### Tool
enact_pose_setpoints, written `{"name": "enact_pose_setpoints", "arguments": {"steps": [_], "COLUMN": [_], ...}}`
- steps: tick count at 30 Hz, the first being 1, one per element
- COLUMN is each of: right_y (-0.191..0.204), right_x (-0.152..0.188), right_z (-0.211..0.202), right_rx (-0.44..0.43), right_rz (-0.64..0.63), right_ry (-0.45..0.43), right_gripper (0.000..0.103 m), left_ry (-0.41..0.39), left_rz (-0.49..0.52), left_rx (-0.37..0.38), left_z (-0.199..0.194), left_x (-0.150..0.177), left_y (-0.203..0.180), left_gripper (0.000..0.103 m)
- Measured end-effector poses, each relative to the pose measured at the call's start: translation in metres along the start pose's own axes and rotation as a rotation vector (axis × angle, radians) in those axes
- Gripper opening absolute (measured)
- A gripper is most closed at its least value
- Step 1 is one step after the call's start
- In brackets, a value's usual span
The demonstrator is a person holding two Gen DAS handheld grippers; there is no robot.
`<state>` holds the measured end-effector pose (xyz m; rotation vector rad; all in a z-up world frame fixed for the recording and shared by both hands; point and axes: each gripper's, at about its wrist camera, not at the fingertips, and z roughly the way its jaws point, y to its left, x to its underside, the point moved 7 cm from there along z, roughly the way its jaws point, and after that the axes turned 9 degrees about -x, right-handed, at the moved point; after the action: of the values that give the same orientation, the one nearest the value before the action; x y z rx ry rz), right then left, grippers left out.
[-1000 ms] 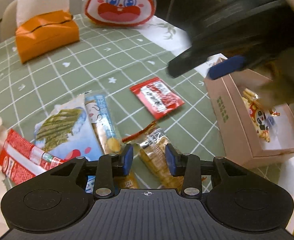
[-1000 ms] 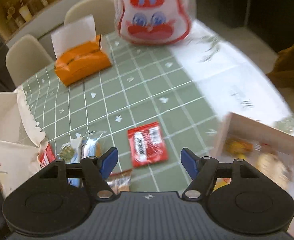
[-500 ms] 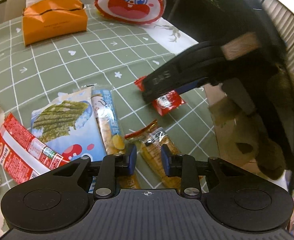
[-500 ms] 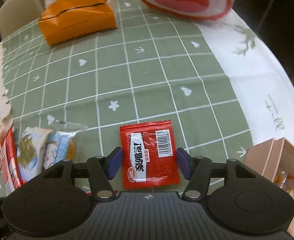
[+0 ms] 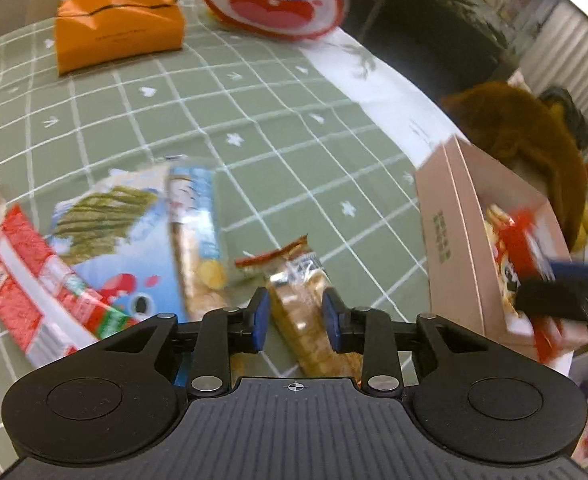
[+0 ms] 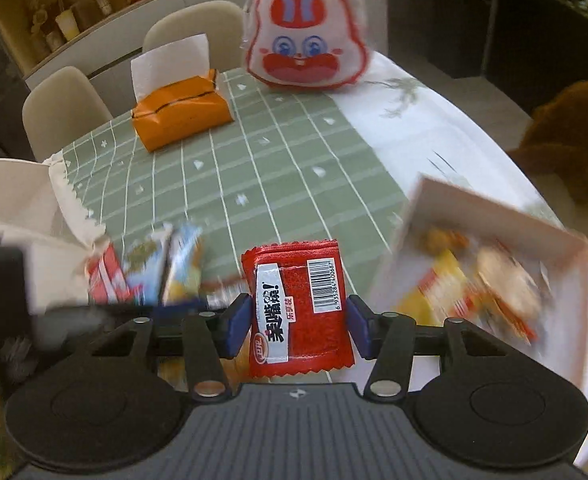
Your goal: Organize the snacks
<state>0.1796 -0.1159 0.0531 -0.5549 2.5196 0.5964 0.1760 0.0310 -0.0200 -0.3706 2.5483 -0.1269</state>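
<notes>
- Right gripper [image 6: 298,330] clenched on the red packet [image 6: 297,308], lifted off the desk [image 6: 253,168]; carry it level over the pink box [image 6: 494,216] at right, release low inside
- Left gripper [image 5: 296,318] straddles the clear biscuit pack [image 5: 306,304]; grasp uncertain
- Half a second ago the red packet lay flat, jaws closing around it

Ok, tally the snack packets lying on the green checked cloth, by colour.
Red-and-white plastic packet: 1
Blue plastic packets, a wide seaweed bag and a slim biscuit stick: 2
Clear-wrapped biscuit packet: 1
Total: 4
</notes>
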Motion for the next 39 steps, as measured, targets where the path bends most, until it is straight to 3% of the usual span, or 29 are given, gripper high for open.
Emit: {"name": "enact_pose_setpoints", "arguments": {"steps": [3, 6, 9, 13, 15, 19, 23, 26, 32, 35, 39], "right_y": [-0.009, -0.018, -0.026, -0.024, -0.018, 0.002, 0.037, 0.064, 0.08, 0.067, 0.037], "right_x": [0.033, 0.067, 0.097, 0.119, 0.125, 0.127, 0.119, 0.113, 0.116, 0.127, 0.138], "right_z": [-0.018, -0.022, -0.017, -0.017, -0.019, -0.017, 0.001, 0.02, 0.044, 0.038, 0.01], "right_rx": [0.013, 0.011, 0.018, 0.073, 0.055, -0.055, -0.131, -0.161, -0.062, -0.059, 0.014], "right_rz": [0.034, 0.082, 0.126, 0.083, 0.07, 0.088, 0.069, 0.037, -0.094, -0.062, -0.002], "right_ry": [-0.004, 0.022, 0.054, 0.056, 0.054, 0.052, 0.075, 0.096, 0.115, 0.135, 0.079], "right_gripper": [0.051, 0.052, 0.061, 0.062, 0.071, 0.073, 0.077, 0.078, 0.077, 0.066, 0.059], "left_ry": [-0.001, 0.002, 0.005, 0.006, 0.007, 0.018, 0.034, 0.04, 0.014, -0.018, -0.064], "left_rz": [0.062, 0.133, 0.182, 0.124, 0.095, 0.091, 0.174, 0.13, 0.052, 0.037, 0.012], "left_rx": [-0.005, 0.011, 0.032, 0.058, 0.064, 0.048, 0.005, 0.011, 0.037, 0.05, 0.028], "left_z": [0.002, -0.001, -0.006, -0.018, -0.025, -0.038, -0.043, -0.045, -0.056, -0.059, -0.05], "left_x": [0.005, 0.013, 0.021, 0.031, 0.036, 0.049, 0.064, 0.066, 0.059, 0.051, 0.036], "left_y": [-0.013, -0.024, -0.026, -0.01, 0.001, 0.015, 0.013, 0.017, 0.027, 0.022, 0.011], "left_gripper": [0.046, 0.047, 0.046, 0.033, 0.031, 0.022, 0.02, 0.02, 0.021, 0.024, 0.026]}}
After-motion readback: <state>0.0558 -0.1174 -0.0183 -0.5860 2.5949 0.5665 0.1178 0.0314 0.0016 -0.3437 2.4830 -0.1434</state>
